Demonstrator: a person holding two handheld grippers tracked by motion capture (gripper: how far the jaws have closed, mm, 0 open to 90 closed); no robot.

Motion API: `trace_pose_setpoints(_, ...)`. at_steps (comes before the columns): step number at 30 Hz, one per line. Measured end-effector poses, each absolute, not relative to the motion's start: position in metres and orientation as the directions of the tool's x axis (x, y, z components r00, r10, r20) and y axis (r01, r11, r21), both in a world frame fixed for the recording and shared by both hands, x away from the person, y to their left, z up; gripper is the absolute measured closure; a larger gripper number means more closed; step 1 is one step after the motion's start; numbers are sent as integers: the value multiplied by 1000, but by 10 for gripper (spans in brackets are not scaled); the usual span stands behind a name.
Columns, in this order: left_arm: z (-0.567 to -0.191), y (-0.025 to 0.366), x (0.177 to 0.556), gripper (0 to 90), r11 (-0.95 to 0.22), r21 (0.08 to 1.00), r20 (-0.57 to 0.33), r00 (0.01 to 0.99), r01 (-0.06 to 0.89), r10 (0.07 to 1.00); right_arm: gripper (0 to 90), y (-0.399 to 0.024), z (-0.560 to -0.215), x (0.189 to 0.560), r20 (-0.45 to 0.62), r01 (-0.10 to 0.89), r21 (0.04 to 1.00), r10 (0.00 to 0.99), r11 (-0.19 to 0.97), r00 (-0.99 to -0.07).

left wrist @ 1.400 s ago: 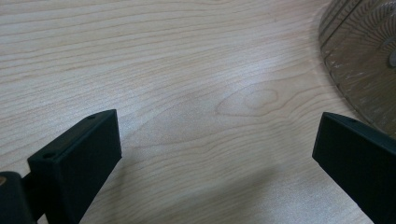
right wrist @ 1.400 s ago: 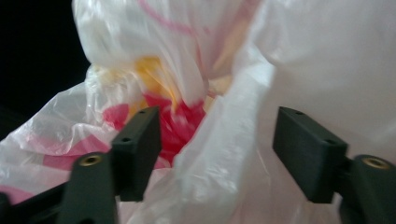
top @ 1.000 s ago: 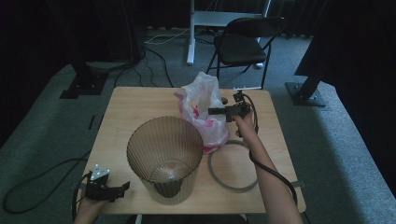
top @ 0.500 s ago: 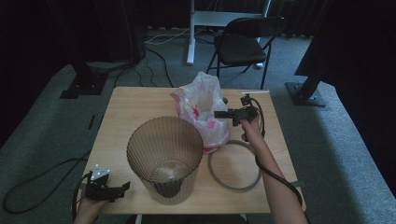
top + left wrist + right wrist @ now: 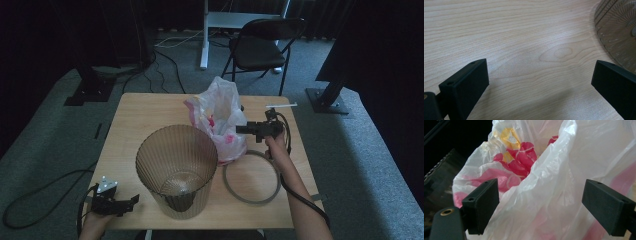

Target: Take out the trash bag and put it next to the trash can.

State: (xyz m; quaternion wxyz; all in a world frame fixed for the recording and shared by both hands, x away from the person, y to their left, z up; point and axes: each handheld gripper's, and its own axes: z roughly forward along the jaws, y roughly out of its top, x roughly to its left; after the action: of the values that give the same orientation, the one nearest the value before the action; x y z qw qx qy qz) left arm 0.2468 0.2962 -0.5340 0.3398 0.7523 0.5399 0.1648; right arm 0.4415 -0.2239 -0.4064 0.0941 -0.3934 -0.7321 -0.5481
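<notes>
A white plastic bag with red and yellow print stands crumpled at the table's middle back. My right gripper is at its right side, open, with the bag's edge between the spread jaws. A ribbed translucent brown bin stands upright in front of the bag. A grey ring lies flat to the bin's right. My left gripper rests low at the table's front left corner, open, over bare wood, with the bin's base at its right.
The wooden table has bare room on its left and back left. A black folding chair stands behind the table, and stand bases and cables lie on the carpet around it.
My right gripper has moved down and slightly right along the bag's right side. The left gripper has stayed put.
</notes>
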Motion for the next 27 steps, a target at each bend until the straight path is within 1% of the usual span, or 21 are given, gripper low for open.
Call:
trace_pose_setpoints(6,-534,296,247,12,-188,688,-118,364,701,924,136,-233,-405,430,570,672,736,460,84,-681)
trace_pose_setpoints(15,-534,296,247,13,-188,687,-118,363,702,924,137,-248,-408,411,521,637,767,505,76,-688)
trace_pose_setpoints(21,-534,296,247,12,-185,688,-120,361,702,925,137,-260,-407,398,513,620,783,506,56,-693)
trace_pose_setpoints(27,-534,296,247,12,-184,688,-121,361,702,925,138,-274,-411,386,502,612,790,533,38,-681)
